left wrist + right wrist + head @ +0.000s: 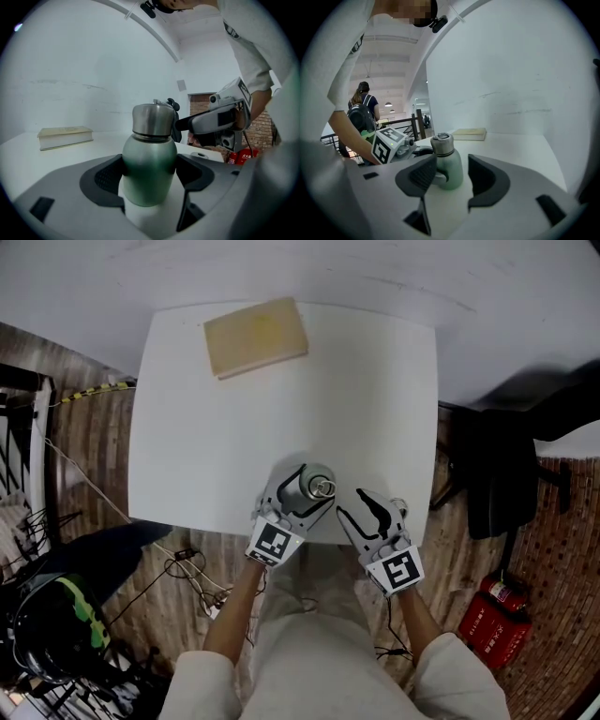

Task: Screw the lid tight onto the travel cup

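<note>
A green metal travel cup (302, 489) with a steel lid (322, 487) stands near the front edge of the white table (216, 437). My left gripper (312, 488) is shut on the cup's body; in the left gripper view both dark pads (107, 177) press the cup (150, 161) below its lid (152, 119). My right gripper (350, 502) hangs just right of the cup, open and apart from it. In the right gripper view the cup (451, 169) and its lid (441, 143) stand beyond the parted jaws of the right gripper (452, 180), with nothing gripped.
A tan book (256, 336) lies at the table's far left. To the right of the table stand a black chair (506, 474) and a red fire extinguisher (497, 610). Cables (192, 573) trail on the brick floor at left. A person with a backpack (361, 115) stands far off.
</note>
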Available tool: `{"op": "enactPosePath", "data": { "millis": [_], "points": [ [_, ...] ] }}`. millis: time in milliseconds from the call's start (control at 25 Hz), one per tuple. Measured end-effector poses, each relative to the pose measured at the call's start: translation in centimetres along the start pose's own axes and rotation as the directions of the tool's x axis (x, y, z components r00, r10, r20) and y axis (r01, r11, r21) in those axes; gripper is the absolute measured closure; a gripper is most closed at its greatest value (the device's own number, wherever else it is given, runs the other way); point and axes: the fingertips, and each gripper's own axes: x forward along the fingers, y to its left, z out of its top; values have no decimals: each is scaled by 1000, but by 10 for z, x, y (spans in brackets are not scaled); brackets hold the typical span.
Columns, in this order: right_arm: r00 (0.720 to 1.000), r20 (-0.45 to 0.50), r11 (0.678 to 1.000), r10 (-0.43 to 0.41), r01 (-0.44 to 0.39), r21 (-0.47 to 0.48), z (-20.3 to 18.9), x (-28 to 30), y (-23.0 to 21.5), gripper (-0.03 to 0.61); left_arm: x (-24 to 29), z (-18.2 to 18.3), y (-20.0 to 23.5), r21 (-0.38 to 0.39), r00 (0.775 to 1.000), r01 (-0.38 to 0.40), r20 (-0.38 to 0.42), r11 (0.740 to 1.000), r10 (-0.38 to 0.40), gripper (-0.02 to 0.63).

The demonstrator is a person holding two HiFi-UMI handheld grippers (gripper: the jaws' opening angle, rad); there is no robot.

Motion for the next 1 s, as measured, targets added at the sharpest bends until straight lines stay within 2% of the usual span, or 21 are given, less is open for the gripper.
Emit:
{"op": "enactPosePath", "data": {
  "millis": [40, 80, 160, 640, 880, 1000],
  "points": [
    [1000, 11, 1000, 16, -16, 0, 4, 2, 3, 344, -1, 0, 0, 0, 1000, 1, 4, 1000, -1, 262],
    [1000, 15, 1000, 28, -27, -6, 6, 4, 5, 296, -1, 0, 0, 0, 1000, 1, 7, 1000, -1, 261],
    [999, 9, 999, 45, -45, -27, 8, 8, 5, 261, -1, 1, 0, 1, 1000, 1, 9, 1000, -1, 261],
    [982, 44, 979, 185, -180, -99, 31, 46, 23, 282, 1, 2, 1, 7, 1000, 0, 9, 1000, 0, 261],
    [966, 15, 952, 258, -252, -177, 36, 64, 35, 292, 0, 0, 0, 9, 1000, 2, 8, 1000, -2, 262],
    [957, 27, 942, 288, -278, -186, 41, 70, 38, 296, -2, 1, 2, 9, 1000, 3, 11, 1000, -3, 262]
  ]
}}
